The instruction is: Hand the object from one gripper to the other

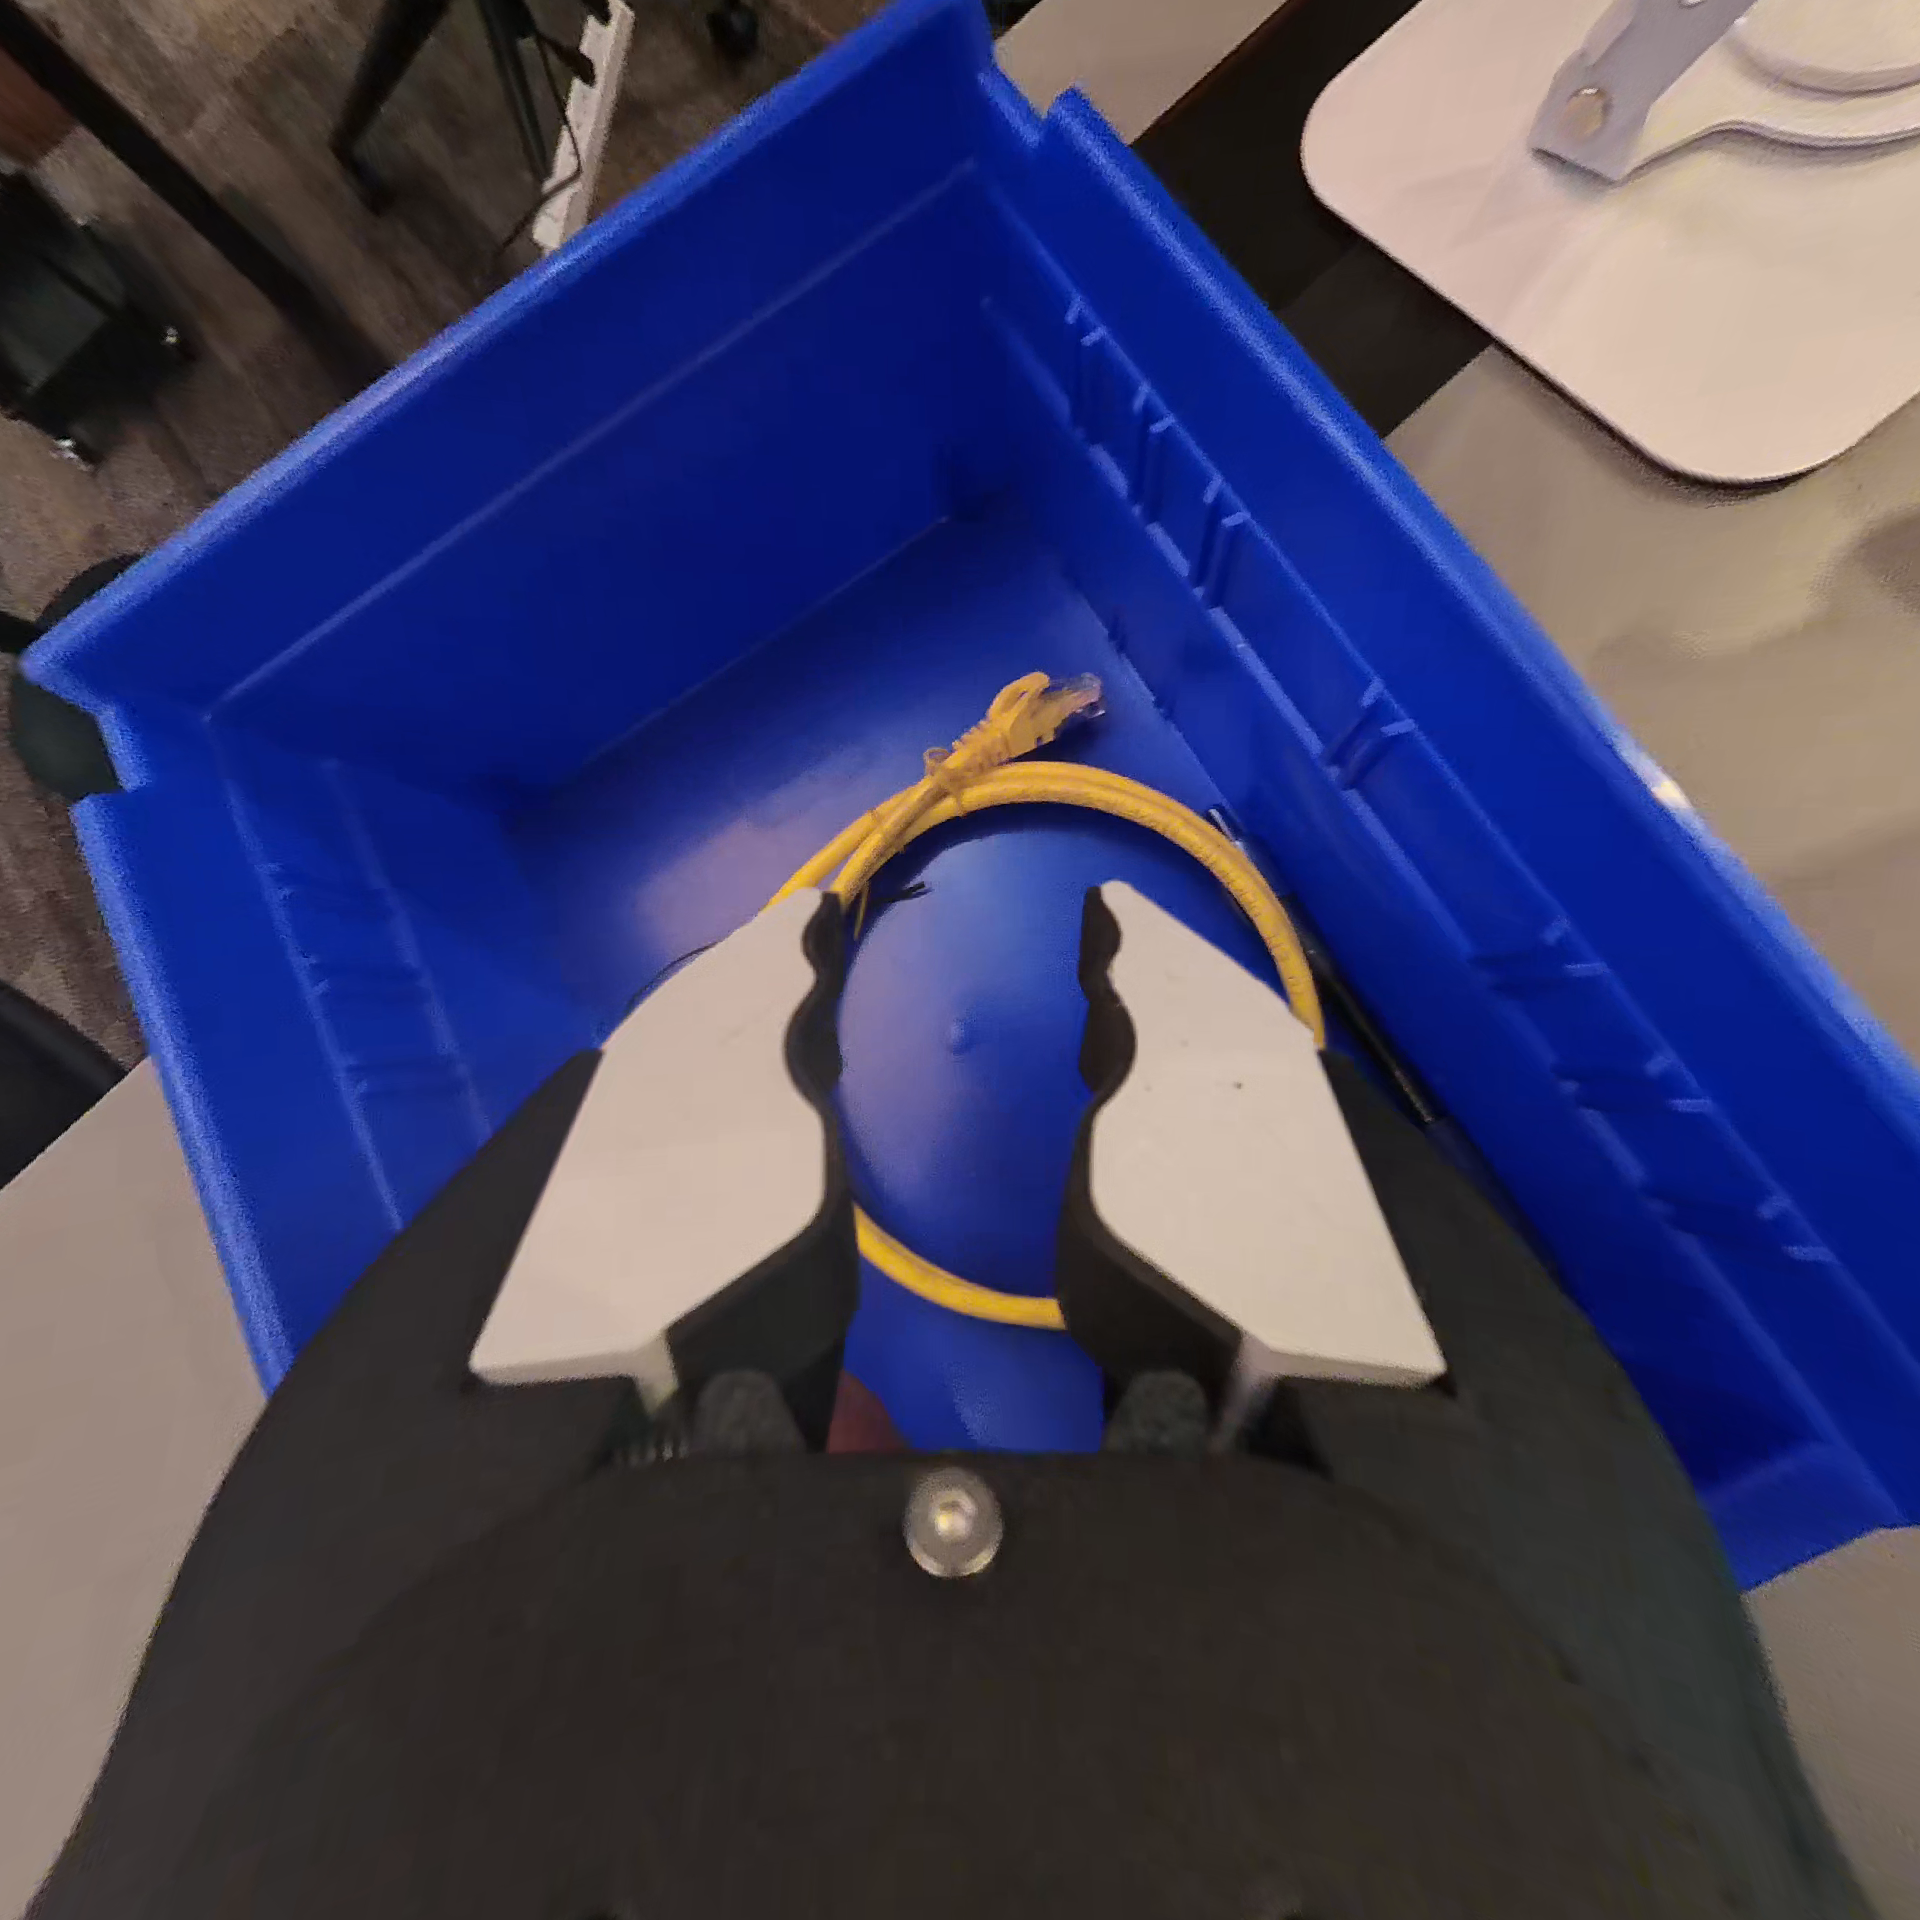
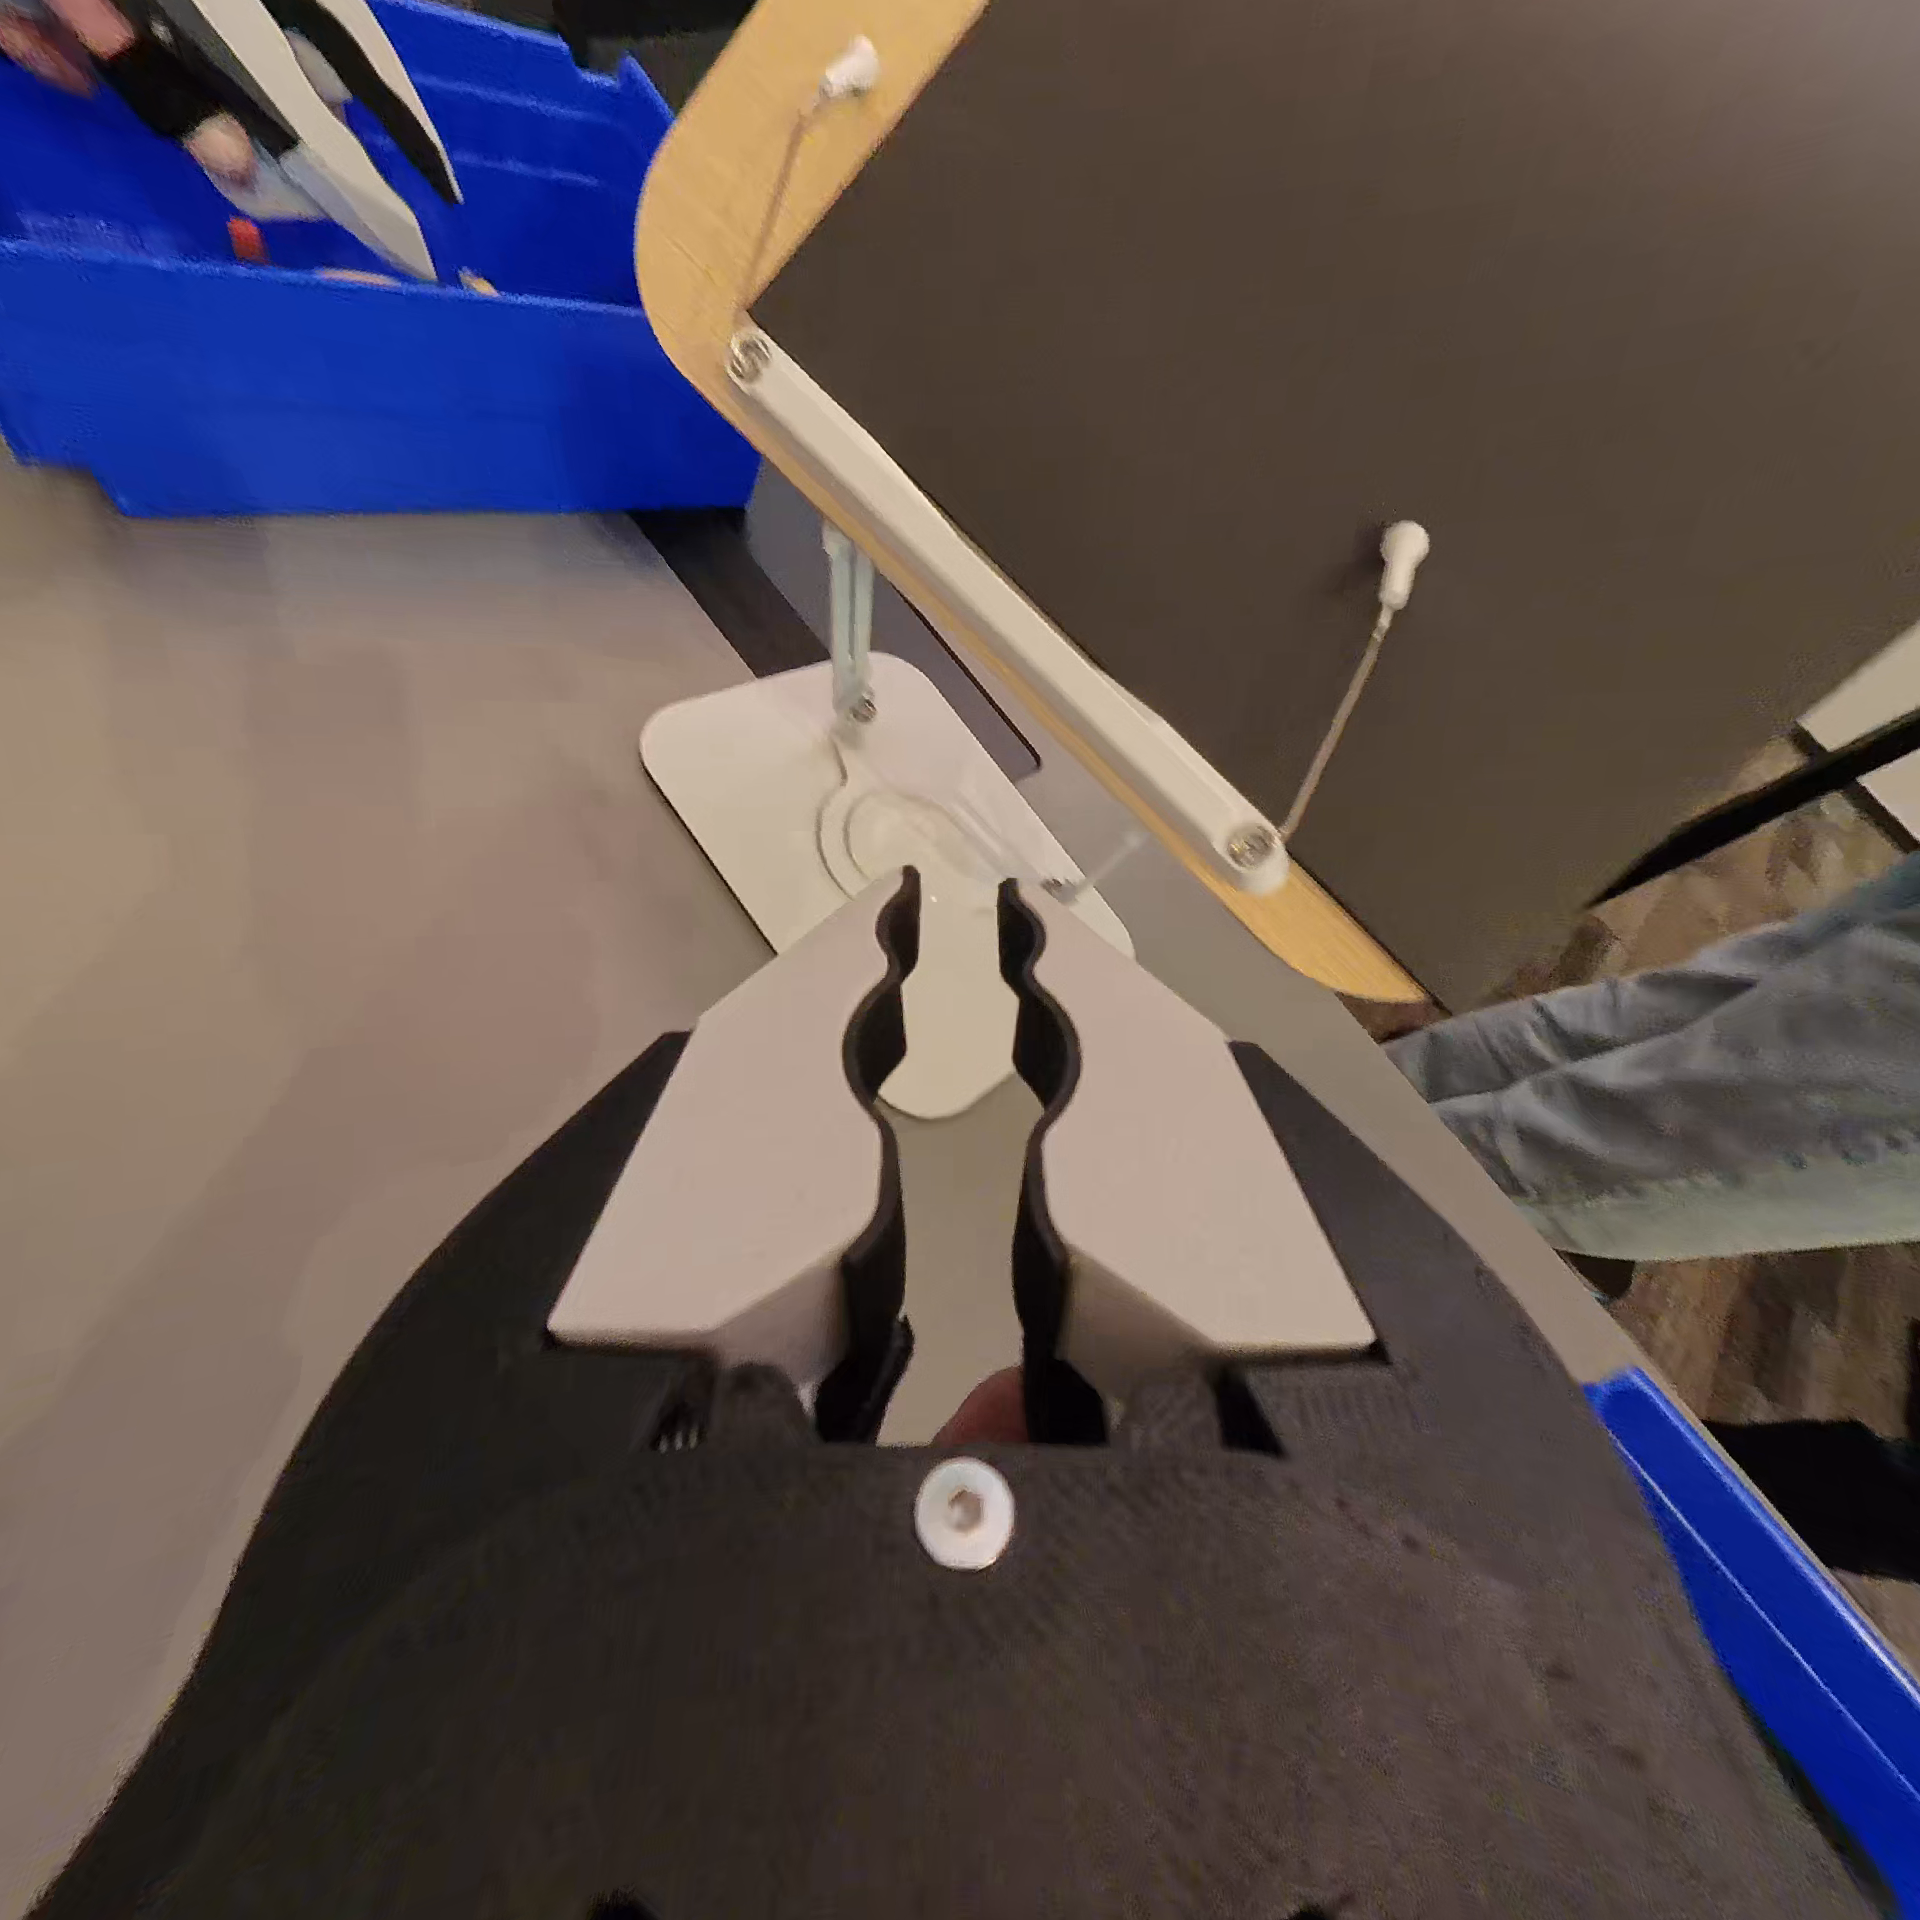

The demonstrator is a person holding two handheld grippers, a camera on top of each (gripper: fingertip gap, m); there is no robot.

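The left gripper (image 1: 956,904) hangs spread wide inside the blue bin (image 1: 582,488), straddling the coiled yellow cable (image 1: 1143,800) on the bin floor, plug toward twelve o'clock (likely lining up a pick). The right gripper (image 2: 958,881), parted and empty, waits over the grey table (image 2: 312,831).

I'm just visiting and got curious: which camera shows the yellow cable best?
The left wrist view: the coiled yellow cable lies on the blue bin floor beneath the open left gripper. The right wrist view shows the bin's outside, not the cable.
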